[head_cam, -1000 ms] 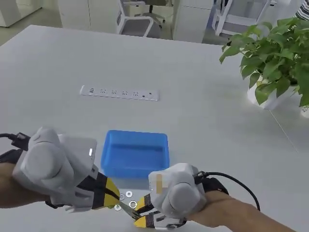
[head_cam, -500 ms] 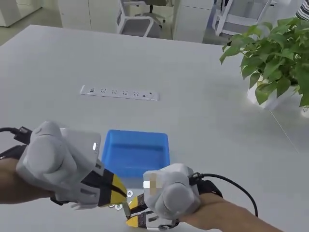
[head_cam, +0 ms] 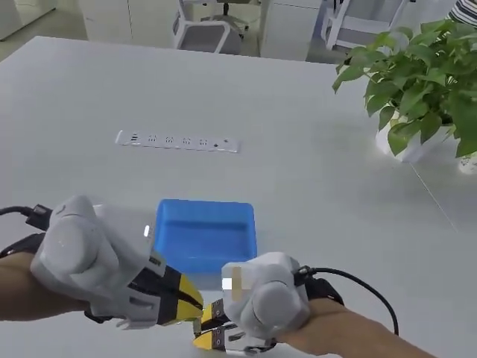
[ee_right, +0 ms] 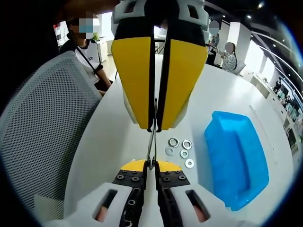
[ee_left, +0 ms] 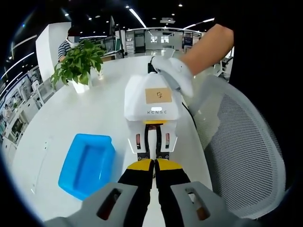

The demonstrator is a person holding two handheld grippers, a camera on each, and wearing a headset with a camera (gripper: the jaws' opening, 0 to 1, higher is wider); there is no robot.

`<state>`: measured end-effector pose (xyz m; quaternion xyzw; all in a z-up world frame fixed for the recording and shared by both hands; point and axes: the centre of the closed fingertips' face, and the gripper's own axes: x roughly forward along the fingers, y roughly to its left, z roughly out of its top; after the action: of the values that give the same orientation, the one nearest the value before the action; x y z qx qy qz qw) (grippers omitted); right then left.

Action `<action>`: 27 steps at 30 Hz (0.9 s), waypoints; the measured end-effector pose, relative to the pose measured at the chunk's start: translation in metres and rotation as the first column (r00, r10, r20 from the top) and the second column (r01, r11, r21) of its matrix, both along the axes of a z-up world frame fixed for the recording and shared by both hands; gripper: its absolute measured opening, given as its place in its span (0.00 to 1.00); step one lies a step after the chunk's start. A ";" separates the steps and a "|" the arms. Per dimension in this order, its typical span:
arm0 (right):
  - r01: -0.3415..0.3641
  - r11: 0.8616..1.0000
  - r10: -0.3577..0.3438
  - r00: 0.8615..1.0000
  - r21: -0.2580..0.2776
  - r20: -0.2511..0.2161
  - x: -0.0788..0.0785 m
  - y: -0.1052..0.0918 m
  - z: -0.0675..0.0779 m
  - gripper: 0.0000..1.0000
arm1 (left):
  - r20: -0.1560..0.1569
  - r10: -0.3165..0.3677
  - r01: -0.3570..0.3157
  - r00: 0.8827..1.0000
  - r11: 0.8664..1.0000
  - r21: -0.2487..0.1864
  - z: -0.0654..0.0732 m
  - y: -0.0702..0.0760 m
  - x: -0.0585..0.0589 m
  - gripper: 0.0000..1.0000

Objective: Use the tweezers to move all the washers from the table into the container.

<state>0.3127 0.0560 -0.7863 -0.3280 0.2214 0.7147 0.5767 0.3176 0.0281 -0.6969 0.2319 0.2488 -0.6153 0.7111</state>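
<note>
Both grippers are low at the near edge of the white table (head_cam: 313, 164), nose to nose. In the right gripper view, the right gripper (ee_right: 150, 165) has its yellow-tipped jaws pressed together on the lower end of the tweezers (ee_right: 152, 142), a thin metal pair rising straight out of them. The upper end of the tweezers runs into the left gripper (ee_right: 155, 127), which comes in from the top of that view with its broad yellow jaws drawn in to a narrow slit around the metal. So both tools are pinched on the one pair of tweezers, tip facing tip. The left gripper view agrees: its own jaws sit side by side with barely a line between them, and the white body of the right gripper faces it just beyond.

Now the washers (ee_right: 184, 153): five small silver rings lie flat on the table in a loose cluster. They are just beside the tweezers, on the side toward the blue container (ee_right: 234, 156), near its long wall but apart from it, and none looks to be touching the tweezers.

From the head view, the container sits just beyond the two grippers. A white power strip (head_cam: 177, 142) lies farther back on the table, and a potted plant (head_cam: 417, 82) stands at the far right. A mesh chair (ee_right: 42, 132) shows beside the table in the right gripper view.
</note>
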 end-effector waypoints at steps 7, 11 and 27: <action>0.002 1.000 -0.002 1.000 0.004 -0.005 -0.001 0.000 0.000 0.09 | -0.004 -0.014 0.014 1.000 1.000 -0.009 -0.001 -0.001 -0.002 0.06; 0.000 1.000 0.000 1.000 0.002 -0.006 -0.002 -0.001 0.000 0.10 | -0.002 -0.018 0.018 1.000 1.000 -0.002 0.000 -0.001 -0.002 0.06; 0.019 1.000 -0.019 1.000 0.025 0.014 0.007 0.001 0.007 0.12 | 0.018 -0.028 0.028 0.999 1.000 0.001 0.007 0.001 0.003 0.05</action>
<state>0.3193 0.0572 -0.7789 -0.3238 0.2114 0.7096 0.5890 0.3204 0.0289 -0.6898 0.2413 0.2395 -0.6228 0.7047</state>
